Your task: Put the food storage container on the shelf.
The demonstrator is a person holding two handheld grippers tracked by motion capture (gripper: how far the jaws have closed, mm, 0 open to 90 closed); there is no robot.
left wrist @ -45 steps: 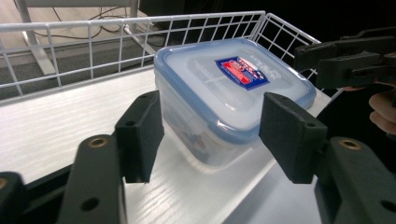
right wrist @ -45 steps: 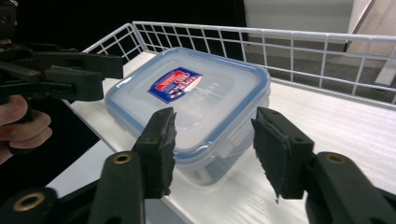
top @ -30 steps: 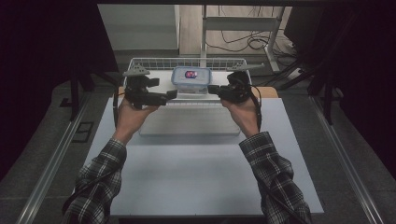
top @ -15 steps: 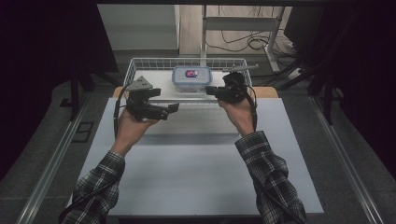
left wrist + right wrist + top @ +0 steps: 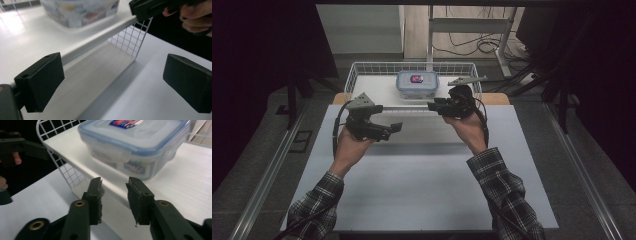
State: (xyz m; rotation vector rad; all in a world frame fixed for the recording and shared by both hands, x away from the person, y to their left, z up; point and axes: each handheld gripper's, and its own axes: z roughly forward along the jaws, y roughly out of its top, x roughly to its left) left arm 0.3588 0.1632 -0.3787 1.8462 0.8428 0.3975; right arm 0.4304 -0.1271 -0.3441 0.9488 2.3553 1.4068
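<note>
Right now the lidded plastic box sits on the white board inside the wire basket at the far edge of the bench, and I hold both tools on the near side of that basket, one to each side of the box. My right tongs are plainly the nearer: in the right gripper view the box lies just ahead and slightly to the right of them, a little above the jaw tips, with the edge of the board between. Their jaws have just been opening and now stand a narrow way apart with nothing between them. My left tongs hang lower and farther toward me, jaws spread wide and empty after opening further; from there the box is up and to the left. Its long axis runs across the bench, so I judge the right tongs better placed to reach for it.
</note>
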